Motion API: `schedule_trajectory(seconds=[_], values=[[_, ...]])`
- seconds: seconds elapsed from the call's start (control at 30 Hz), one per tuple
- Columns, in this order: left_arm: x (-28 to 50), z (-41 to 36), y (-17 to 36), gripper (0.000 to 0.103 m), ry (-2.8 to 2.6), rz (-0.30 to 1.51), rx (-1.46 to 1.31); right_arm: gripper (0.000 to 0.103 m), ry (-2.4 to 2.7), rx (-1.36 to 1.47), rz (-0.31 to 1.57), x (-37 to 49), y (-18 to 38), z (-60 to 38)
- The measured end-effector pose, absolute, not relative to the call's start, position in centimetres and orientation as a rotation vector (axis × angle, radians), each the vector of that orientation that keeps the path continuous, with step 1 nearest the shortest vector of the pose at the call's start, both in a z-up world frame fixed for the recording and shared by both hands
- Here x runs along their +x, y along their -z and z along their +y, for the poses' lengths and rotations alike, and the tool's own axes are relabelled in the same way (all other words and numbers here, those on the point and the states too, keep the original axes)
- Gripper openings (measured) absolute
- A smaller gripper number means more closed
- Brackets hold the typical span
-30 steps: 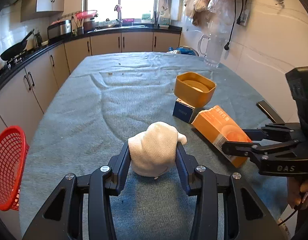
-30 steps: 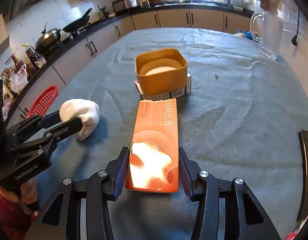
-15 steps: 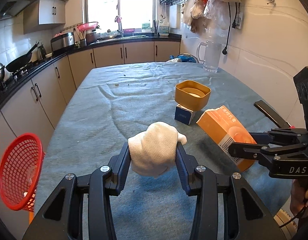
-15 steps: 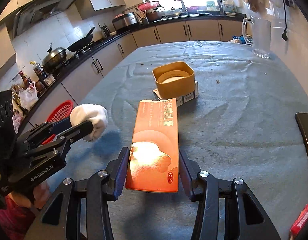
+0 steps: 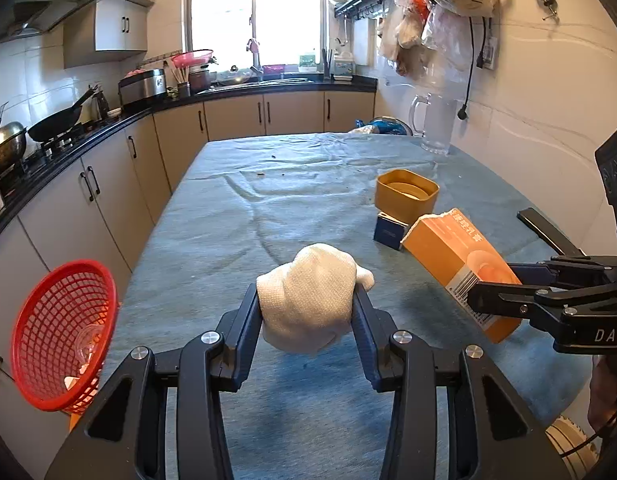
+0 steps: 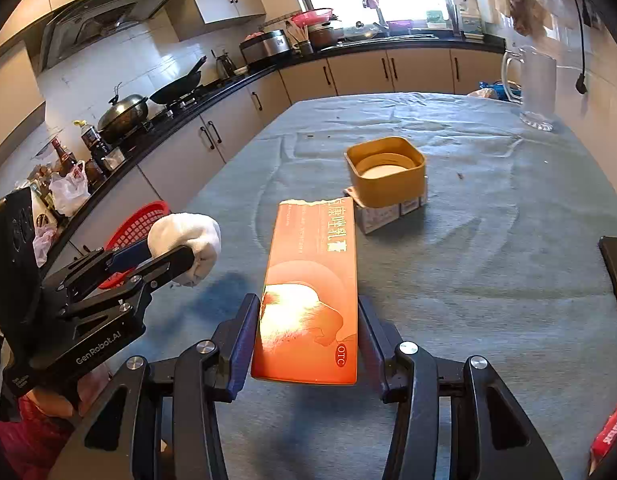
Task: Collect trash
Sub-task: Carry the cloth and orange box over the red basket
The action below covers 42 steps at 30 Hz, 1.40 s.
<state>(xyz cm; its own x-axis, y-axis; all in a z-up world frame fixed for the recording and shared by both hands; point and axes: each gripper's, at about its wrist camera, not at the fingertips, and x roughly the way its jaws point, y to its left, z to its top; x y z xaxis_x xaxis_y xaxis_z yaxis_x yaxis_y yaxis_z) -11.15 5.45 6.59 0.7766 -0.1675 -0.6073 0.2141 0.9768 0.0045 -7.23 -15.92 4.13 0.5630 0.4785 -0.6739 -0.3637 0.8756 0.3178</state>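
Note:
My left gripper [image 5: 306, 300] is shut on a crumpled white paper towel [image 5: 308, 296] and holds it clear above the blue-grey tablecloth [image 5: 236, 240]. That wad also shows at the left of the right wrist view as the paper towel [image 6: 186, 236] in the left gripper [image 6: 176, 256]. My right gripper [image 6: 306, 312] is shut on a long orange carton [image 6: 312, 288] with a torn far end, lifted off the table. In the left wrist view the carton [image 5: 456, 256] hangs at the right. A red mesh basket [image 5: 60, 336] sits beyond the table's left edge.
A yellow square tub [image 6: 384, 170] rests on a small blue and white box [image 6: 384, 212] mid-table. A glass jug [image 6: 534, 84] stands at the far right. A black flat object [image 6: 616, 276] lies at the right edge, a red packet [image 6: 610, 432] near it. Counters line the left.
Both grippers have risen and pulled back with the towel and the carton still held. More of the kitchen and the red basket has come into view.

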Motion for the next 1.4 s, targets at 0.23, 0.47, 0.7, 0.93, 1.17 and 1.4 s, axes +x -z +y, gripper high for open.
schedule_trajectory(seconds=[0.23, 0.47, 0.7, 0.93, 1.17, 1.4], values=[[-11.3, 7.1, -6.6, 0.042, 0.187, 0.642, 0.049, 0.051, -0.518, 0.137, 0.841, -7.5, -4.5, -14.5], [-11.4, 8.9, -6.7, 0.042, 0.165, 0.63, 0.028, 0.051, -0.532, 0.126, 0.851, -7.4, -4.7, -13.2], [-11.5, 10.5, -6.7, 0.042, 0.141, 0.619, 0.006, 0.051, -0.552, 0.102, 0.858, -7.3, -4.9, -11.3], [-11.6, 12.3, -6.8, 0.042, 0.111, 0.607, -0.02, 0.051, -0.57, 0.077, 0.861, -6.9, -5.3, -9.6], [-12.0, 14.2, -7.1, 0.042, 0.083, 0.591, -0.044, 0.051, -0.597, 0.052, 0.861, -6.6, -5.9, -7.4], [-12.1, 16.3, -7.5, 0.042, 0.05, 0.576, -0.074, 0.051, -0.627, 0.026, 0.858, -6.1, -6.5, -5.0]])
